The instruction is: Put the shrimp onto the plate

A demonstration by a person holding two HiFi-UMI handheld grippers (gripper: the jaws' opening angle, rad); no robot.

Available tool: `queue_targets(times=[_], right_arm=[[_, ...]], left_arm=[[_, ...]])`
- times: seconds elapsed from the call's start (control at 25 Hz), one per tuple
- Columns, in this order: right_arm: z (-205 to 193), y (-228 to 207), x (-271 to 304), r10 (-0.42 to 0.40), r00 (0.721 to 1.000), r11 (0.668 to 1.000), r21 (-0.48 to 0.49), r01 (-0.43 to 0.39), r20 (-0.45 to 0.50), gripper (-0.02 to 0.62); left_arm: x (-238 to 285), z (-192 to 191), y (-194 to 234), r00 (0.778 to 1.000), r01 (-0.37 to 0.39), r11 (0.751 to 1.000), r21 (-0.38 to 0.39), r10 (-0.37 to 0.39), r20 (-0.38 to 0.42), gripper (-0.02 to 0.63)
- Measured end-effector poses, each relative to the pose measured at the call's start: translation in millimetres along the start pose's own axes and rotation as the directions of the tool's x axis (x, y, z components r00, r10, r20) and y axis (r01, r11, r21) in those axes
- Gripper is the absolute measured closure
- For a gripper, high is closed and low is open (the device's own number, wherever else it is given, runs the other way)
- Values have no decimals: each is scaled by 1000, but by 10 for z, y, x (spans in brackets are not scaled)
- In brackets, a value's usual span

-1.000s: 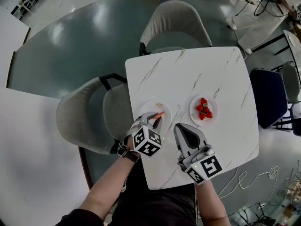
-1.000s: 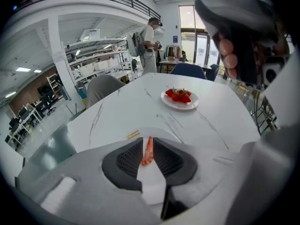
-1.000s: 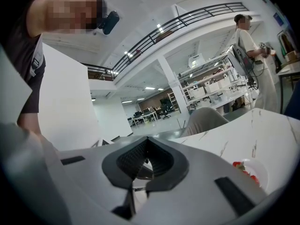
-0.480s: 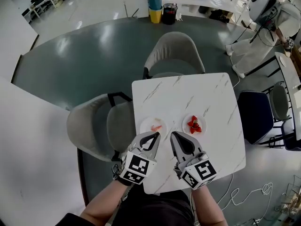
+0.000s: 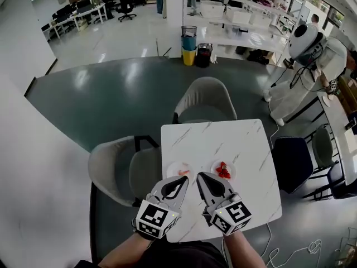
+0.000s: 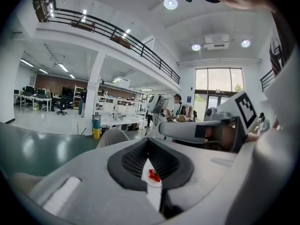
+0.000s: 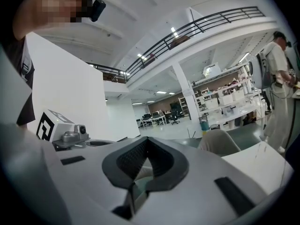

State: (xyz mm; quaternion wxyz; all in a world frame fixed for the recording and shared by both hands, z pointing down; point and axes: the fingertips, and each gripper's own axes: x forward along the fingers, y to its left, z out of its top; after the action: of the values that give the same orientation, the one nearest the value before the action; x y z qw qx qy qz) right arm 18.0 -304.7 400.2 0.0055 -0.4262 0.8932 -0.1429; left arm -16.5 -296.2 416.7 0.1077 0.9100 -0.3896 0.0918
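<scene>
At the 9 o'clock side of the white marble-patterned square counter (image 5: 245, 149), a grey upholstered armchair (image 5: 111, 172) is drawn up close.

My left hand-held gripper (image 5: 179, 183), grey with a black-and-white marker cube, hangs above the counter's near edge. Its jaws are pressed together at the tips, and its own view shows nothing pinched between them. Just beyond it, at its 12 o'clock, sits a small round white plate (image 5: 173, 167), and the orange-pink shrimp (image 5: 184, 172) lies on that plate.

My right hand-held gripper (image 5: 204, 181) hangs just beside the left one, its jaws likewise pressed together and empty. At its 1 o'clock a second small white plate (image 5: 215, 166) carries a cluster of red pieces (image 5: 223, 171), too small from the head view to name. A dark blue chair (image 5: 293, 163) stands at the counter's 3 o'clock side.

As I read it, the placing step is done: the shrimp is on its plate, no other shrimp shows on the counter, and both tools are held clear of the dishes. The next move seems to call for little beyond keeping both tools up and away, so neither one nudges a plate. If another shrimp were wanted, a gripper would first have to spread its jaws before coming down.
</scene>
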Motion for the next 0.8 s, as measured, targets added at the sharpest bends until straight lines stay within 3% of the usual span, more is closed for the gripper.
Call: queue_targets(times=[0.8], right_arm=[[567,571,-446,75,995,992,-106,-67,67,594]], left_arm=[[-660,842,-582,976,-18,999,37,9,219,598]])
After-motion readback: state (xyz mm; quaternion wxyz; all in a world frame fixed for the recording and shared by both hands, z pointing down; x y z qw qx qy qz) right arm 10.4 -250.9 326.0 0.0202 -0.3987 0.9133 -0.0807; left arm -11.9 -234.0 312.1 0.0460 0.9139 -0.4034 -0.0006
